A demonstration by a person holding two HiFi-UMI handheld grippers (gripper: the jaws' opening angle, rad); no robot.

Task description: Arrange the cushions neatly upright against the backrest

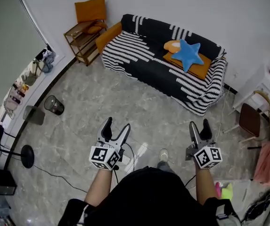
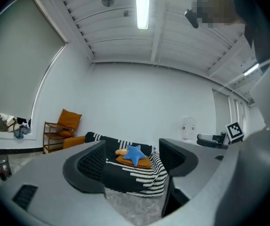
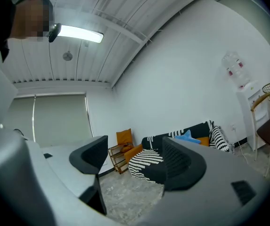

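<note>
**A:** What takes up most of the room?

**B:** The grey marbled floor point(image 1: 102, 100). On it stands the sofa point(image 1: 139, 55), in a black-and-white striped cover, set along the white wall.

**A:** And next to it?

**B:** A wooden shelf point(image 1: 80, 41), just beside the end of the sofa farthest from the cushions. An orange square cushion point(image 1: 90, 9) stands upright on top of it, against the wall.

**A:** Where are the cushions on the sofa?

**B:** All at one end, on the right in the head view. A flat orange cushion point(image 1: 200, 70) lies on the seat. A blue star cushion point(image 1: 188, 54) rests on top of it. A small orange cushion point(image 1: 172, 45) sits just behind the star, near the backrest.

**A:** And the grippers?

**B:** The left gripper point(image 1: 116, 126) and the right gripper point(image 1: 199, 125) are held over the floor, well apart from the sofa and pointing toward it. The jaws of both stand wide, with nothing between them; each gripper view shows only the distant sofa through the gap.
</note>
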